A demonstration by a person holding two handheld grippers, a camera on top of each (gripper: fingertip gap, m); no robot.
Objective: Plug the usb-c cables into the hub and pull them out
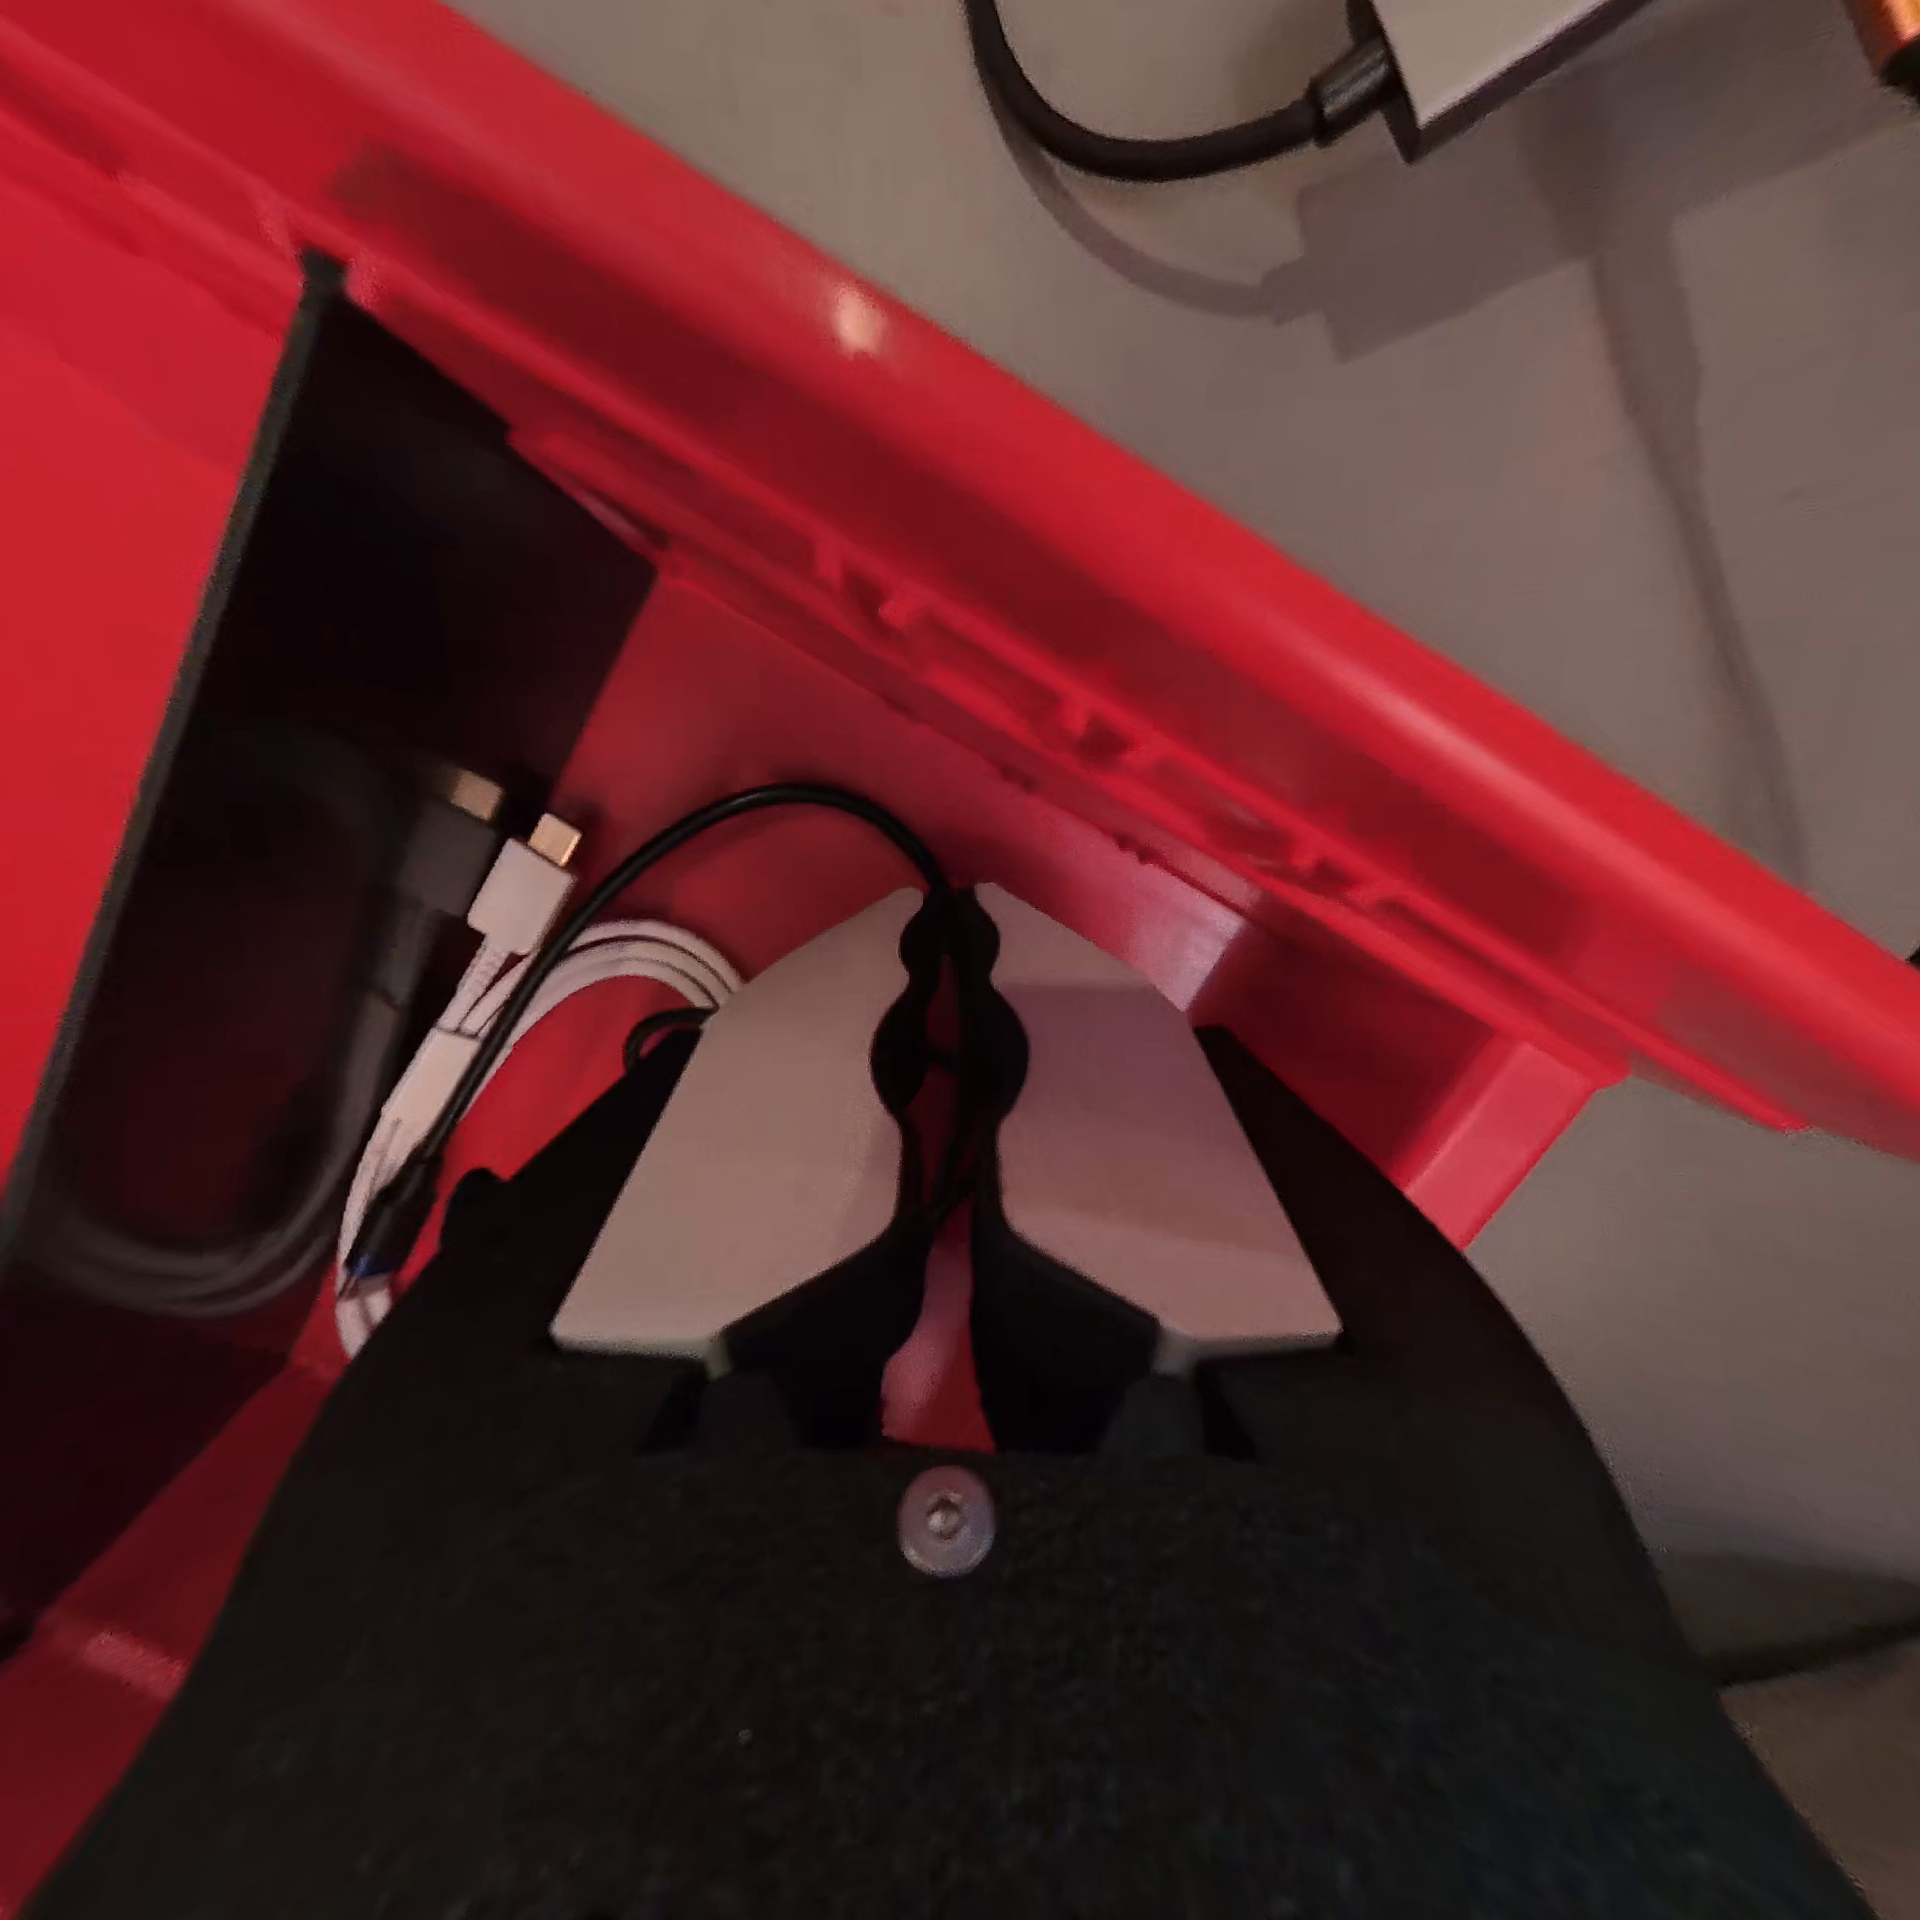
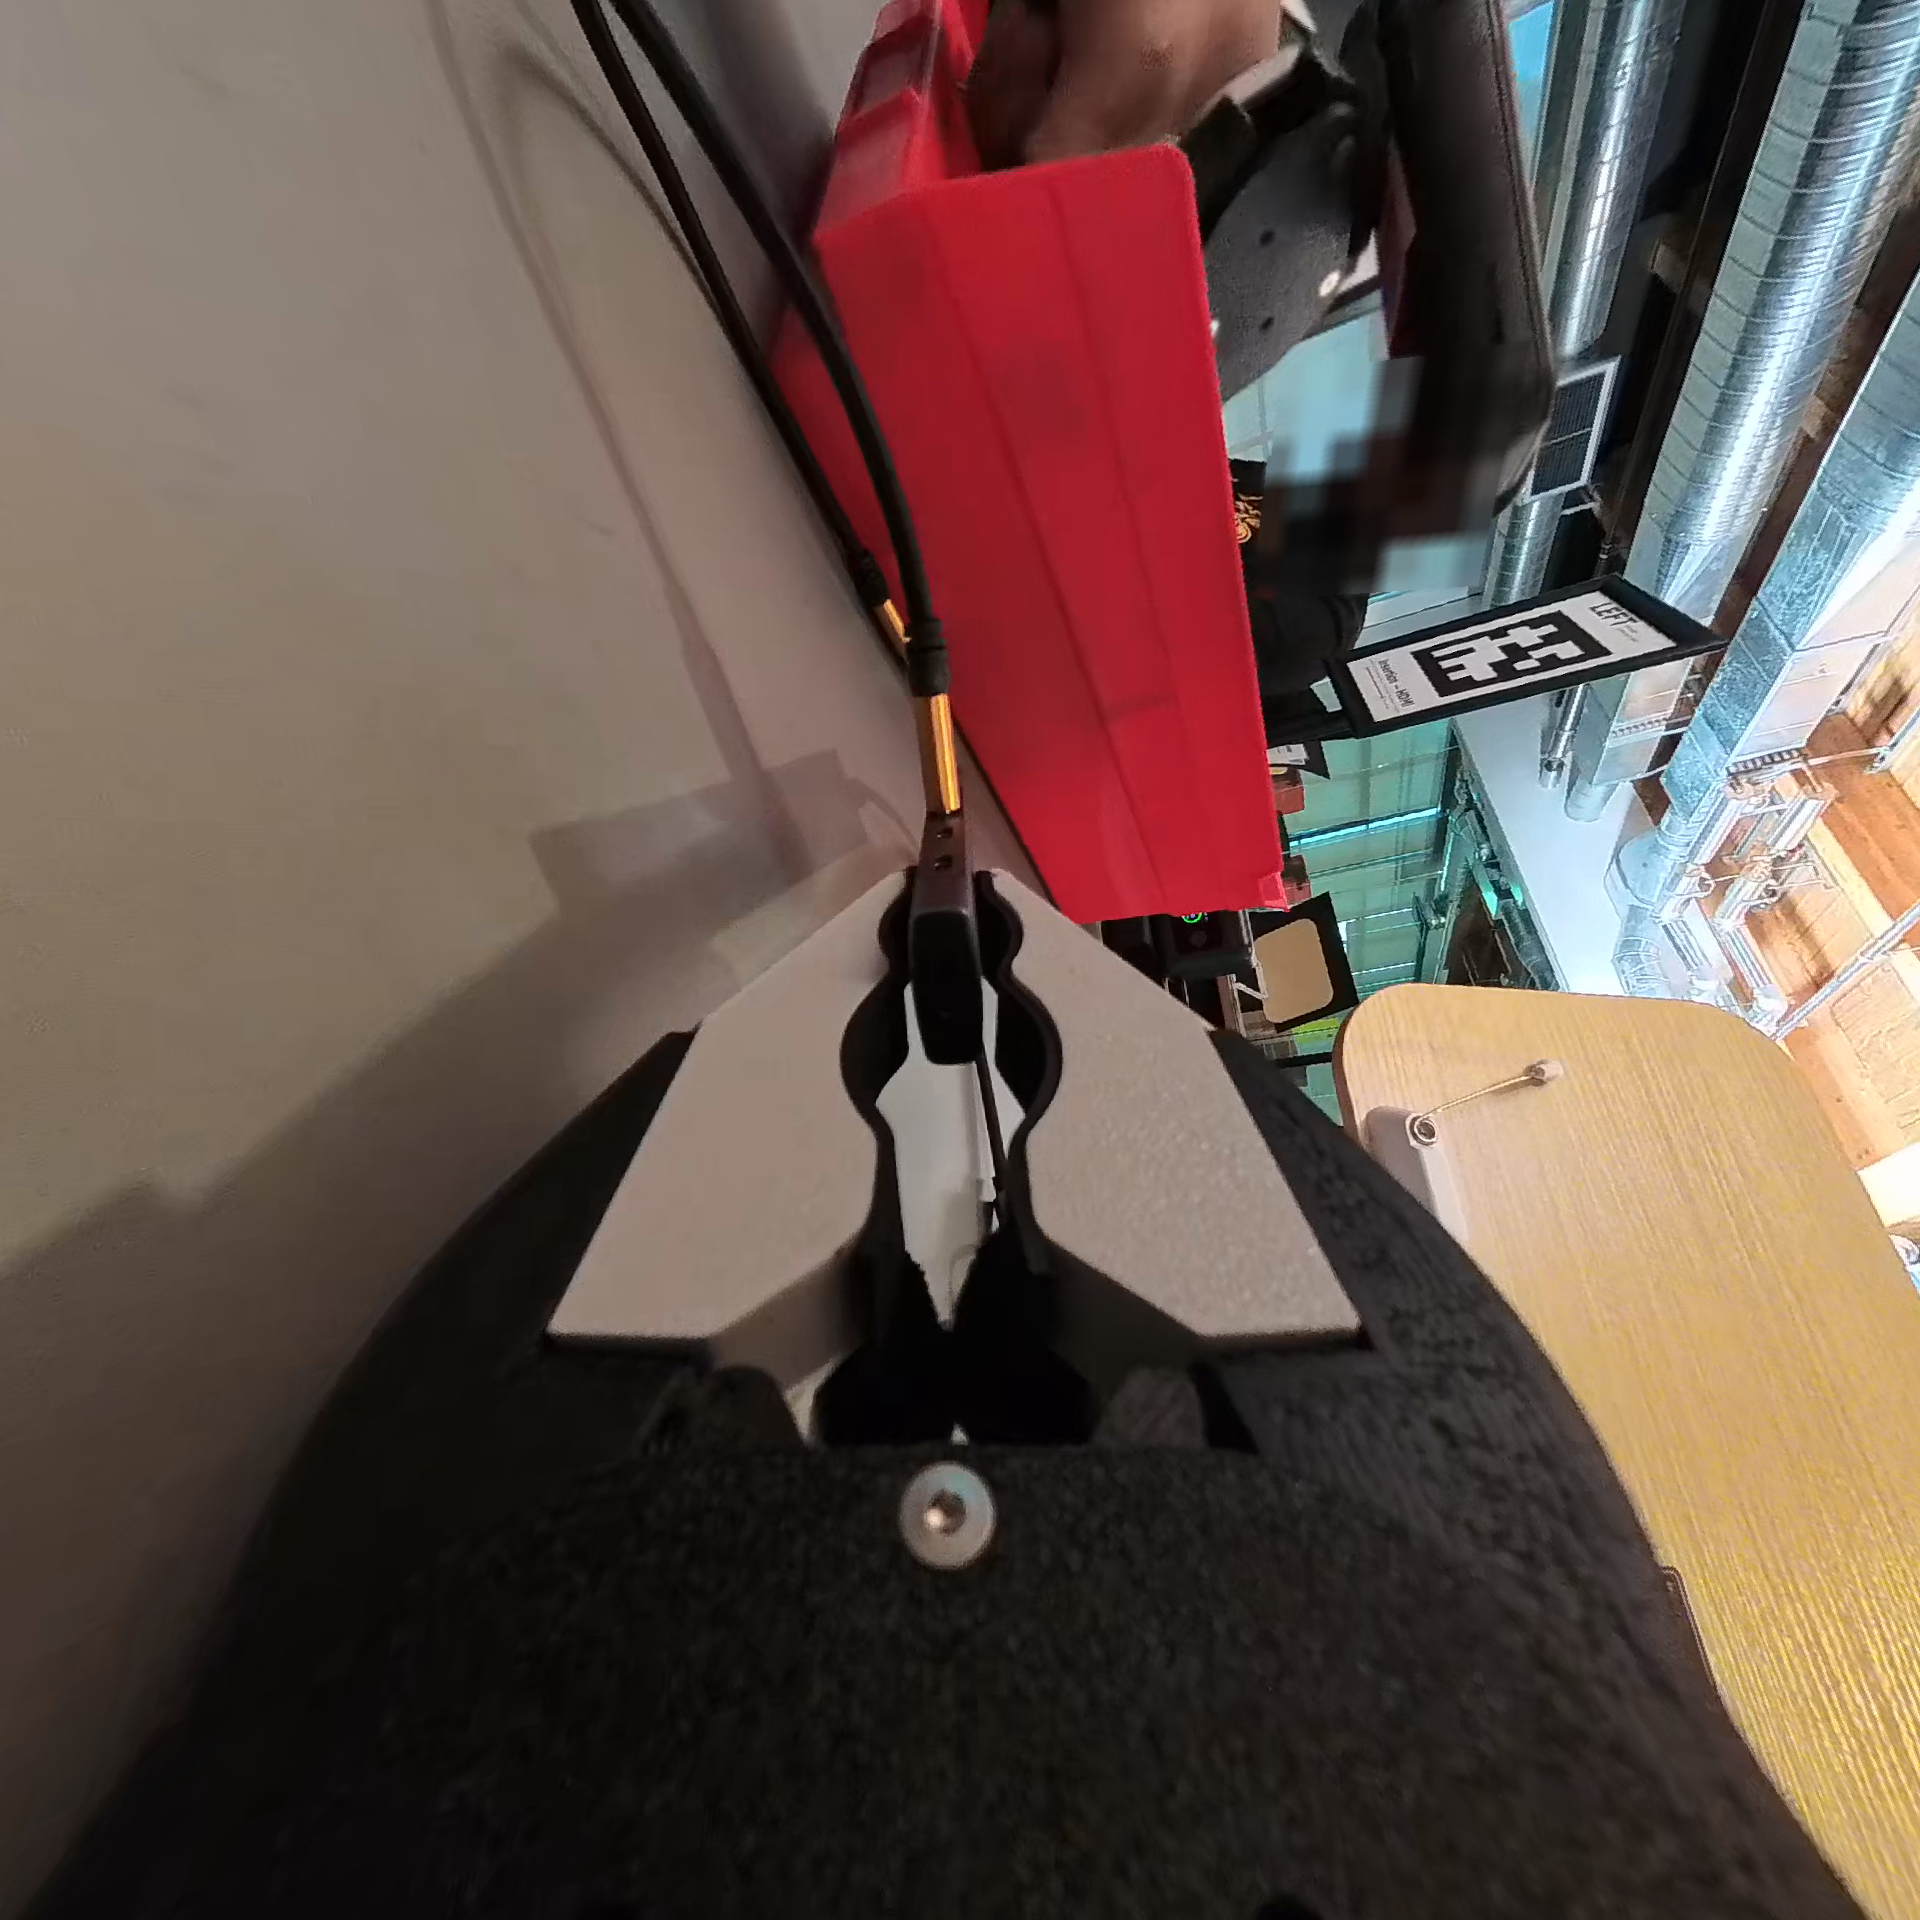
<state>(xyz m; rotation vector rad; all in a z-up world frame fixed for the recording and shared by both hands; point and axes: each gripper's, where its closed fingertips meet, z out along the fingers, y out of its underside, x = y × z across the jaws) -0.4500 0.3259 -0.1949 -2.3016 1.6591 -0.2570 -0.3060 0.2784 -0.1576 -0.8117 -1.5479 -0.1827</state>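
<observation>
A: Where is the thin black cable [image 1: 727, 821]?

B: The left gripper [image 1: 951, 914] pinches it inside the red plastic bin [image 1: 1039, 540], rim close at 12 o'clock. The white USB-C plug [image 1: 525, 883] lies at 9 o'clock.

A: Right gripper [image 2: 948, 894]?

B: Clamped on a black connector [image 2: 943, 977] with gold collar [image 2: 941, 753]. The grey tabletop [image 2: 312, 520] is open at 9 o'clock; the bin crowds 1 o'clock.

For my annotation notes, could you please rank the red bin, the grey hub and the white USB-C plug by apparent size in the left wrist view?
1. red bin, by far.
2. grey hub, partly cut off by the frame.
3. white USB-C plug, though nearer the camera.
</observation>
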